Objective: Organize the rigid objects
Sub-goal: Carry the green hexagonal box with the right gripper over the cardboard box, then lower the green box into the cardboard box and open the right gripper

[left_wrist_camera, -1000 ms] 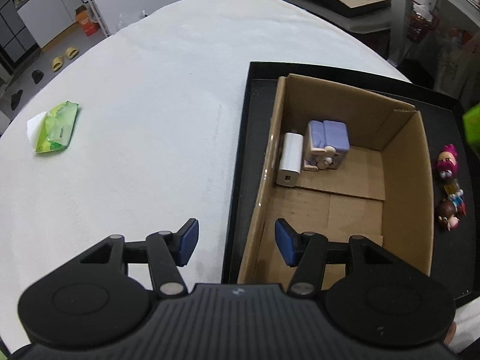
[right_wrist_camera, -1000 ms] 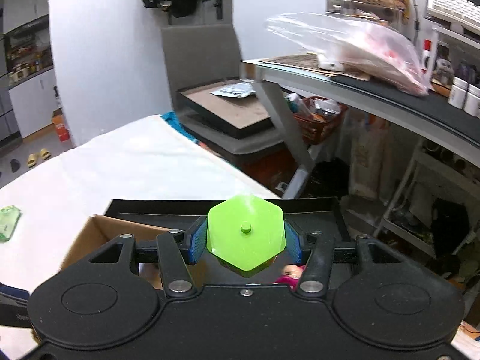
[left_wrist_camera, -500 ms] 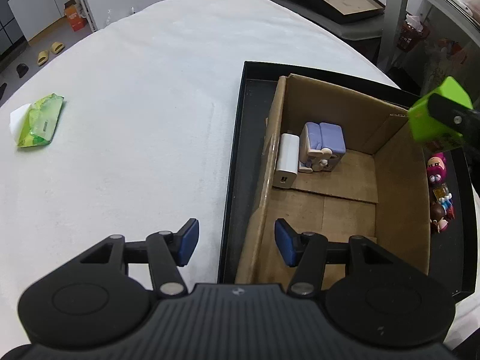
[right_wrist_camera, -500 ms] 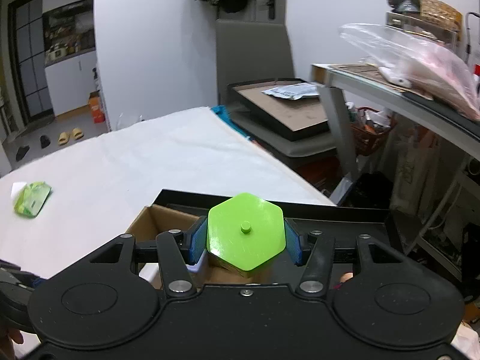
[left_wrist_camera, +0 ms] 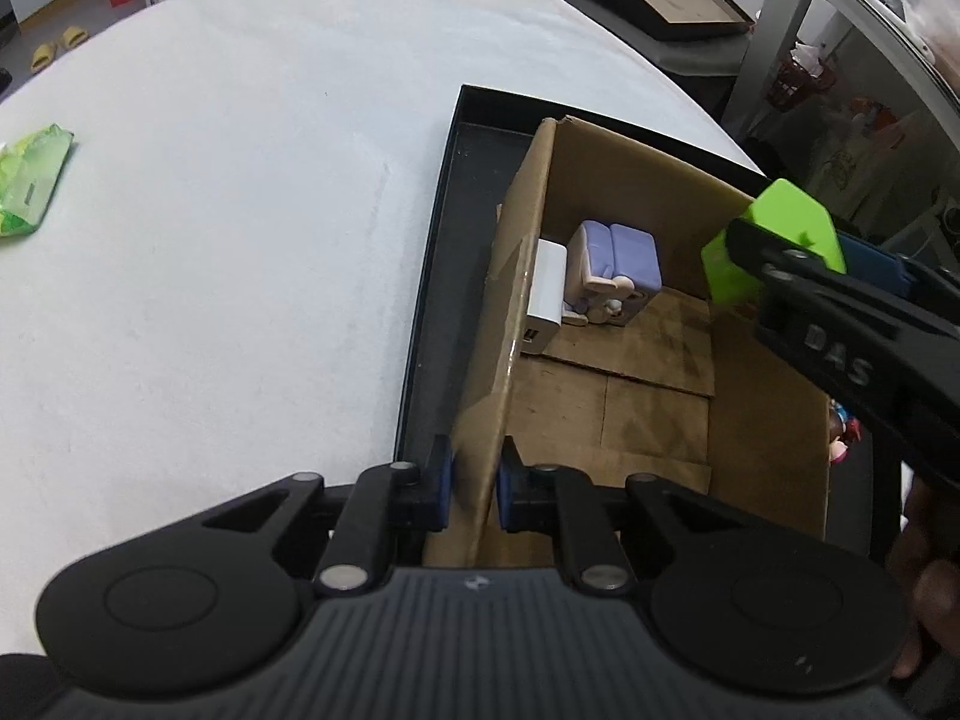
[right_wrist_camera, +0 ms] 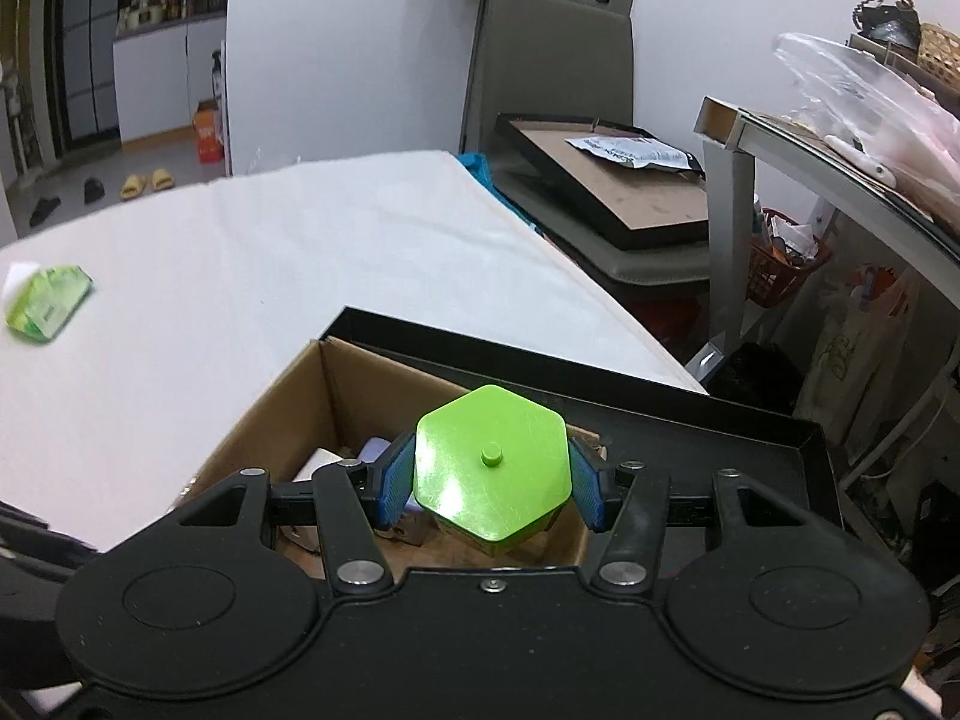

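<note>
An open cardboard box (left_wrist_camera: 654, 396) (right_wrist_camera: 270, 414) stands in a black tray (left_wrist_camera: 444, 192) (right_wrist_camera: 690, 414). Inside it lie a white charger (left_wrist_camera: 547, 294) and a purple-and-white toy (left_wrist_camera: 615, 273). My left gripper (left_wrist_camera: 474, 489) is shut on the box's near left wall. A lime green hexagonal block (right_wrist_camera: 491, 471) (left_wrist_camera: 771, 240) hangs over the box's far right part, my right gripper (right_wrist_camera: 491, 483) shut on it. Small figurines (left_wrist_camera: 843, 435) lie in the tray right of the box, mostly hidden by the right gripper.
The tray rests on a white-covered table (left_wrist_camera: 240, 228). A green wipes packet (left_wrist_camera: 30, 186) (right_wrist_camera: 45, 303) lies at the table's far left. Beyond the table stand a chair holding a framed board (right_wrist_camera: 606, 180) and a cluttered shelf (right_wrist_camera: 840, 138). A hand (left_wrist_camera: 927, 588) grips the right tool.
My left gripper has closed from open onto the box's left wall. The right gripper has carried the green block leftward, from beyond the tray's right side to above the box.
</note>
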Demonstrator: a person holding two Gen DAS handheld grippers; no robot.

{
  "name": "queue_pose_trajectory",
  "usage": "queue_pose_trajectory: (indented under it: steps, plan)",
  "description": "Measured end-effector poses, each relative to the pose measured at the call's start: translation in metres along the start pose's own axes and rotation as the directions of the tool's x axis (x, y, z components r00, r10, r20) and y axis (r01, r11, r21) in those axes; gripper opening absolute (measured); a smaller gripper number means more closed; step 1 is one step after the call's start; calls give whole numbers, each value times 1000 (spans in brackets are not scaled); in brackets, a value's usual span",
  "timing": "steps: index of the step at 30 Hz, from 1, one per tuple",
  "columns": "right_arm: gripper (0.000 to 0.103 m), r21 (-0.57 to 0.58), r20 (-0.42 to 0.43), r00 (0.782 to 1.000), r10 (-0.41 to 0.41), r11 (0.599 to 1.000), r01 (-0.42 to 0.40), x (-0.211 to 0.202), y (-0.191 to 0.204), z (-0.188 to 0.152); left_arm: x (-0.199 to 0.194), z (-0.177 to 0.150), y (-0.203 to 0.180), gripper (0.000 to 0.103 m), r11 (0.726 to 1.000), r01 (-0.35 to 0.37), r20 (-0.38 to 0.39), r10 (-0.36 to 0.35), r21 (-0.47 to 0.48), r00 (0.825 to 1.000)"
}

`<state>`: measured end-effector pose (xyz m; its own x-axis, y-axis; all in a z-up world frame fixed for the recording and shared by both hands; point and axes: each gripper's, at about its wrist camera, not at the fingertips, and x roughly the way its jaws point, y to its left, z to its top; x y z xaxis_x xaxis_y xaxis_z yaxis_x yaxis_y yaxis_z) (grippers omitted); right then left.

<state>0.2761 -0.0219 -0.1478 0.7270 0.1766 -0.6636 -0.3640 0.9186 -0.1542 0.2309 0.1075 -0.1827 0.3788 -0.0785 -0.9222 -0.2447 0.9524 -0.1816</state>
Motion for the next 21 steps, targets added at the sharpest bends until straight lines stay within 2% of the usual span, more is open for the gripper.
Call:
queue_pose_trajectory:
  steps: [4,10,21]
  plan:
    - [52,-24,-16,1000,-15,1000,15,5,7,-1,0,-1,-1,14,1000,13,-10,-13,5,1000]
    - [56,-69,-10,997,-79,995,79,7,14,-2,2,0,0,15,999,32,-21,-32,2,999]
    - [60,-13,2,997,-83,996,83,-4,-3,0,-4,-1,-9,18,999,-6,-16,7,47,1000]
